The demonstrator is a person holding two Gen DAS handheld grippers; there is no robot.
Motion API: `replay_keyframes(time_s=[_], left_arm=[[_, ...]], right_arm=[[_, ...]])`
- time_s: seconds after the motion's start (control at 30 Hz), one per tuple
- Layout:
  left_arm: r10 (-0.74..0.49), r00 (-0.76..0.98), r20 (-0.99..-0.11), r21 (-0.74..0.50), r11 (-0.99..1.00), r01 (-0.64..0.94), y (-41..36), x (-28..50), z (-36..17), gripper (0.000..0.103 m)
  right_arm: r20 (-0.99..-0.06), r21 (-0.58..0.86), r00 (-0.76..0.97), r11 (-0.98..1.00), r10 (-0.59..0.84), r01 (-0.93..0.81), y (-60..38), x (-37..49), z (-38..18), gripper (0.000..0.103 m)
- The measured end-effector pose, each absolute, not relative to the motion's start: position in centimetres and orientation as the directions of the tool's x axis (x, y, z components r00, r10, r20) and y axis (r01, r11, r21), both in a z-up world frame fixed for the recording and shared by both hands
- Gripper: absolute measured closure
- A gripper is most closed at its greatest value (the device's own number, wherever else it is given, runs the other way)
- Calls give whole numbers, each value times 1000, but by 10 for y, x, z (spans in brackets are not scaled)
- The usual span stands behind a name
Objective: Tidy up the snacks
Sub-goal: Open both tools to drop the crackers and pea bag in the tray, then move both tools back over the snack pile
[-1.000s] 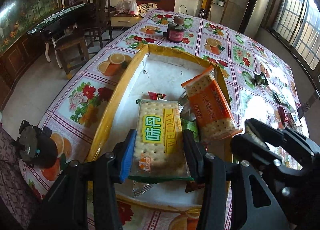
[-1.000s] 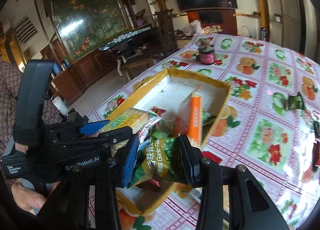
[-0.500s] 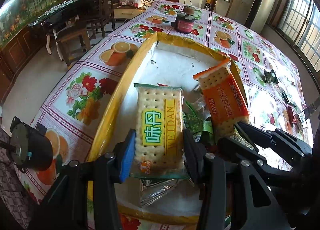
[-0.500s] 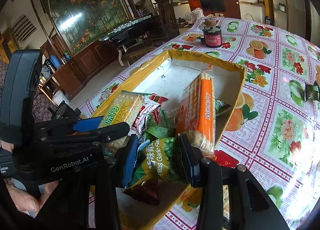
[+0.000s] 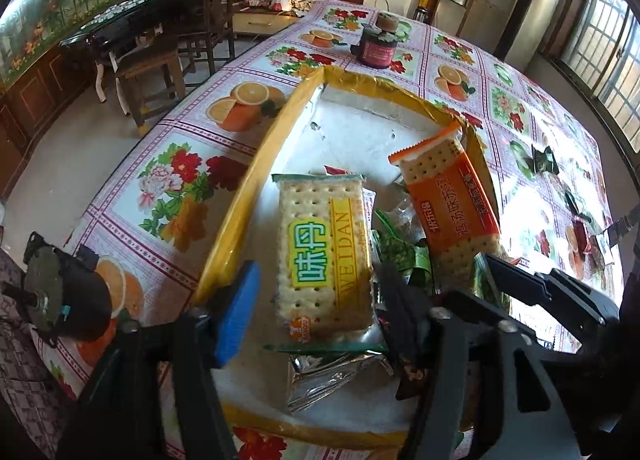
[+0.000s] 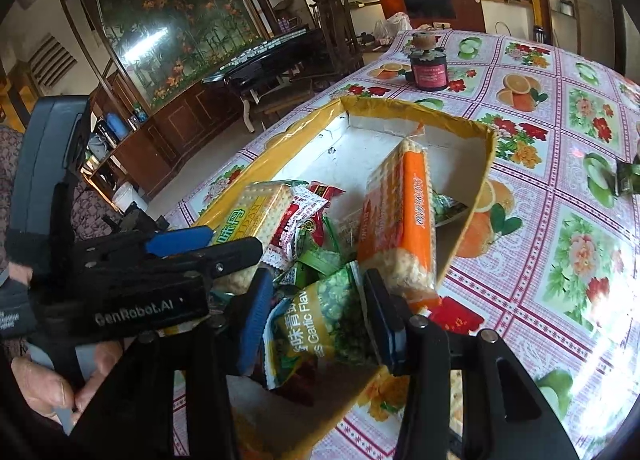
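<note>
Both grippers have just been opening: the left gripper (image 5: 316, 312) now stands with clear gaps either side of the green-labelled cracker pack (image 5: 326, 256), which a second ago was pinched between its pads. That pack lies flat among the snacks at the near end of the yellow-rimmed box (image 5: 248, 195). The right gripper (image 6: 316, 318) has likewise slackened around the garlic pea bag (image 6: 320, 320), which sits between the parted jaws at the box's near corner; whether a pad still brushes it I cannot tell.

This looks like the release step, two snacks just set into the box. Next, each gripper needs to back straight out without dragging its packet.

Both cracker packs are stiff, glossy slabs; the orange cracker pack (image 5: 448, 199) leans on edge against the box's right wall. Crinkly foil pouches lie beneath, and the box floor is white and foam-like.
</note>
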State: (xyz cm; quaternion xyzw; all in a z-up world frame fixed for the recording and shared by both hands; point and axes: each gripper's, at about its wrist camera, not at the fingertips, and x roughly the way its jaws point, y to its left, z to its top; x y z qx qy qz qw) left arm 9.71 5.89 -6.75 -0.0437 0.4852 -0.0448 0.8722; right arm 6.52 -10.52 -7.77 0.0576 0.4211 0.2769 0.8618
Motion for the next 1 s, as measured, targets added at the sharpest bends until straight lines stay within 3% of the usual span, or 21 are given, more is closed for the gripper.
replay_keyframes(time_s=[0.43, 1.0], left_arm=[[-121, 560, -820, -98, 993, 71, 39, 78, -47, 27], [-233, 545, -806, -83, 955, 286, -47, 36, -31, 23]], right_arm=[[-648, 320, 621, 898, 440, -302, -191, 21, -50, 46], [-643, 358, 692, 928, 327, -107, -287, -32, -57, 42]])
